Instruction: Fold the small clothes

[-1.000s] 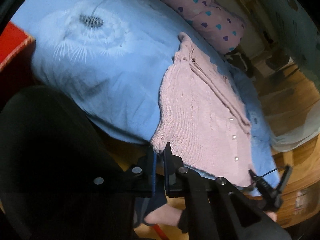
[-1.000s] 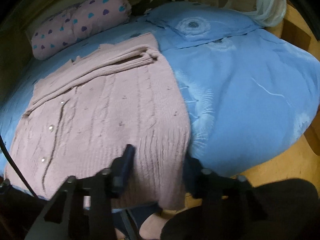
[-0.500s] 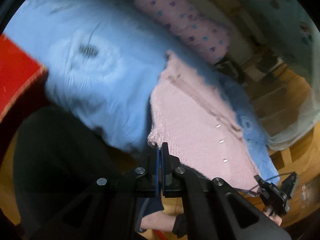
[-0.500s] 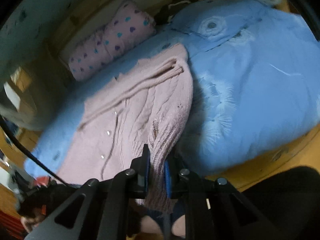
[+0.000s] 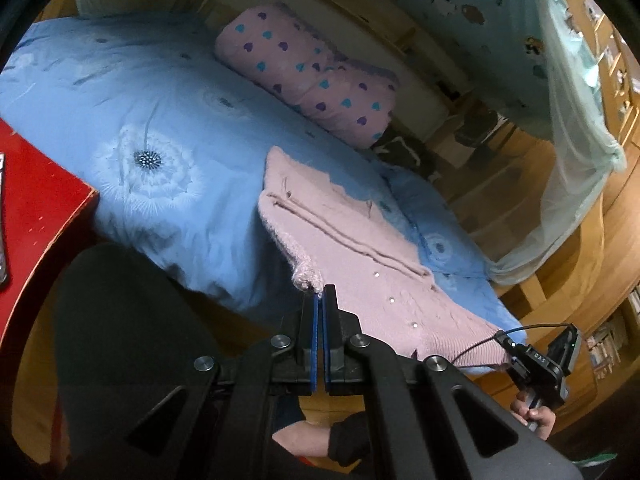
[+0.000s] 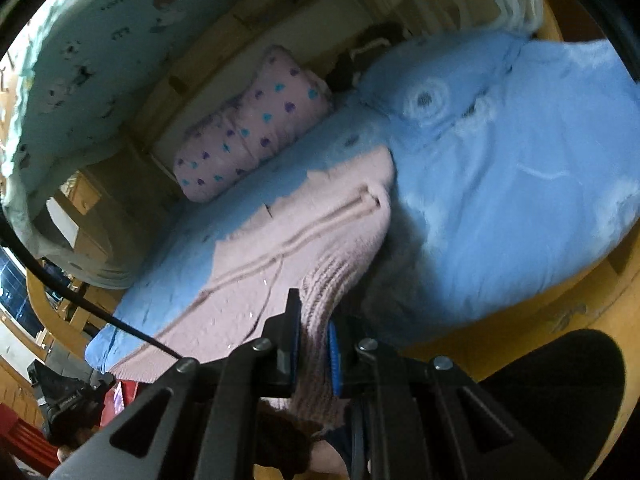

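Right wrist view: right gripper (image 6: 311, 330) clamps the pink cardigan (image 6: 304, 224) hem; left gripper (image 5: 319, 300) pinches the other hem corner, lifting it off the bed (image 5: 168, 176), likely to fold upward.

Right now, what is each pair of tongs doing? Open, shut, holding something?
Left tongs: shut, pinching the hem corner of the pink knitted cardigan.
Right tongs: shut on the cardigan's ribbed hem.
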Motion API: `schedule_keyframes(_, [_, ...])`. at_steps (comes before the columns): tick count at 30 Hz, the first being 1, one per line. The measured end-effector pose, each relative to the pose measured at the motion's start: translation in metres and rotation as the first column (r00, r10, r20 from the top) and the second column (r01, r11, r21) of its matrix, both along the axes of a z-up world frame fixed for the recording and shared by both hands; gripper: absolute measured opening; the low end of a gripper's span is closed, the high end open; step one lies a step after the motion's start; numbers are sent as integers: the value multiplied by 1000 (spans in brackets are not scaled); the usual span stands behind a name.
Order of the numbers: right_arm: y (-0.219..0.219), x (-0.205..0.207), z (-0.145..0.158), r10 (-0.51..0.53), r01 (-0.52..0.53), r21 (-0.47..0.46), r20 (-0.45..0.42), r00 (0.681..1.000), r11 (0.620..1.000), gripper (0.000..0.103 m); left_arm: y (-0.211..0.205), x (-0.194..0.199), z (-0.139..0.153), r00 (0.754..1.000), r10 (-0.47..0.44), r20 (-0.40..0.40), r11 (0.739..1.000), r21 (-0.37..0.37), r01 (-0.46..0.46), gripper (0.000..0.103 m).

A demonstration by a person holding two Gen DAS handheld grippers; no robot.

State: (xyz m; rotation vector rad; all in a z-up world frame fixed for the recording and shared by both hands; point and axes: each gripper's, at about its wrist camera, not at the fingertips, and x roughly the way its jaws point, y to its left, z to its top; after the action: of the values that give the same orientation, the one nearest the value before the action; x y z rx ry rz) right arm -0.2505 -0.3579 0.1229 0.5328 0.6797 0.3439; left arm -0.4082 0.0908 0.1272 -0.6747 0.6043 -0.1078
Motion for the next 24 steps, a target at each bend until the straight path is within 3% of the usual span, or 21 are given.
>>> schedule_keyframes(5, [-14,-28,22,-8,6,34,58,998,999,11,2,-31,21,998,5,70,1000,-19,-3,0])
schedule_keyframes(8, [-17,-38,34,-9,8,7,87,996,1000,11,3,-39,31,994,6,111,1000,-18,-4,0])
schedule_keyframes(16, [-15,-18,49,-14,15,-3,134,991,1000,12,-2,11,39,993,-34,111,999,1,34,0])
schedule_keyframes(24, [-9,36,58,-5,8,-19,140,990,1000,12,22,61,42,994,21,106,1000,-13,-20,0])
